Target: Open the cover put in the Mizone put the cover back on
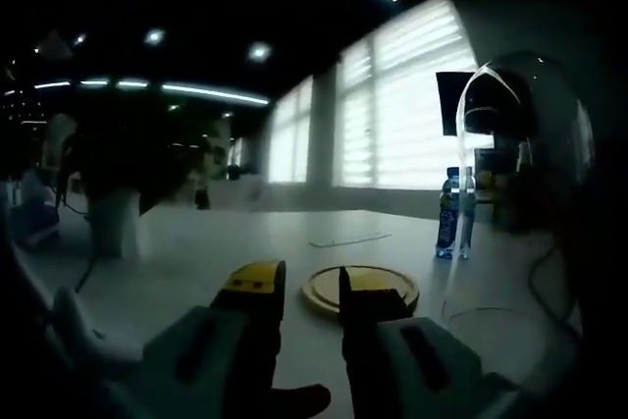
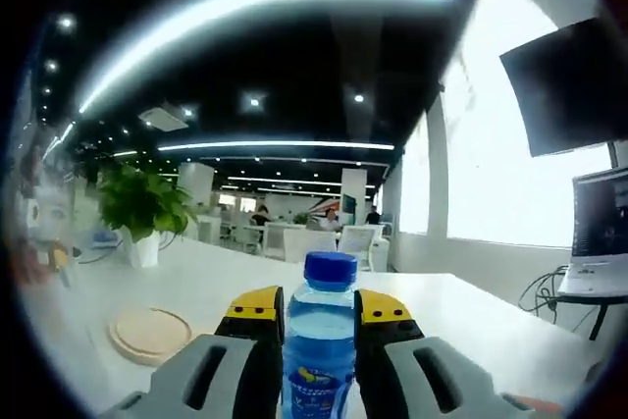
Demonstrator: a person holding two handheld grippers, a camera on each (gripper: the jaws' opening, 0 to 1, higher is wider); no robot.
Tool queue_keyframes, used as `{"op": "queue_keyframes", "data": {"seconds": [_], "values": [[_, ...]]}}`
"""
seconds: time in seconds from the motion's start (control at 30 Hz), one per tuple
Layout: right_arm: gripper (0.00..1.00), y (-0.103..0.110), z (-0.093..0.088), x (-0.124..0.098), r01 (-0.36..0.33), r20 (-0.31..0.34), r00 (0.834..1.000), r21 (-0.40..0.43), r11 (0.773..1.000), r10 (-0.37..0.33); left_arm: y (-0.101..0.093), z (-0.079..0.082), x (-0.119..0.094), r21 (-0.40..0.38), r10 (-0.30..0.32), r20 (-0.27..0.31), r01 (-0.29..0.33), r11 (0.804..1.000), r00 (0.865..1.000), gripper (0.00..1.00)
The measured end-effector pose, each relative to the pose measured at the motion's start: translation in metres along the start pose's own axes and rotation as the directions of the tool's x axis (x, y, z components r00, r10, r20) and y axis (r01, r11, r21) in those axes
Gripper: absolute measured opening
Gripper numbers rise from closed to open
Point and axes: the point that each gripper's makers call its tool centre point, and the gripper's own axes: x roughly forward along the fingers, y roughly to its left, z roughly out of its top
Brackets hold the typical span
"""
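Left gripper view: the left gripper (image 1: 312,293) is seen with its jaws set apart and nothing between them, held low over the white table (image 1: 196,252). Just ahead of the jaw tips, slightly to their right, a round wooden disc (image 1: 359,287) lies flat on the table. Farther ahead and well to the right, a blue-labelled bottle (image 1: 455,213) stands upright; whether it is the one carried by the other gripper cannot be told. A curved clear shape at the right edge is noted, but whether it is a cover cannot be told.

Right gripper view: the right gripper (image 2: 319,309) is closed on the Mizone bottle (image 2: 320,350), which stands upright between the jaws with its blue cap (image 2: 330,271) rising above the jaw tips. The wooden disc (image 2: 149,333) lies to the left of the jaws, and a potted plant (image 2: 142,205) stands beyond it.

The step in hand is judged to be the carrying of the Mizone toward its place. It is best done with the bottle kept vertical and the grip held low on the body, so that tipping is avoided. The empty gripper should be kept clear of the path, ready for the cover.
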Motion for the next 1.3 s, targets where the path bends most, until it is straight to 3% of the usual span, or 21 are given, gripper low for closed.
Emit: {"op": "queue_keyframes", "data": {"seconds": [0.23,0.73,1.3], "values": [[0.22,-0.004,-0.003,0.022,0.013,-0.047,0.999,0.018,1.0,-0.012,-0.001,-0.001,0.0,0.006,0.002,-0.005,-0.002,1.0,1.0,0.18],[0.22,-0.006,0.0,0.039,0.007,-0.065,0.998,-0.003,1.0,-0.007,0.001,-0.008,0.001,0.015,0.015,-0.044,-0.014,1.0,0.999,0.16],[0.25,-0.002,-0.001,0.055,-0.003,-0.092,0.996,0.021,1.0,0.005,0.0,-0.009,0.001,0.004,0.012,-0.047,-0.012,1.0,0.999,0.16]]}}
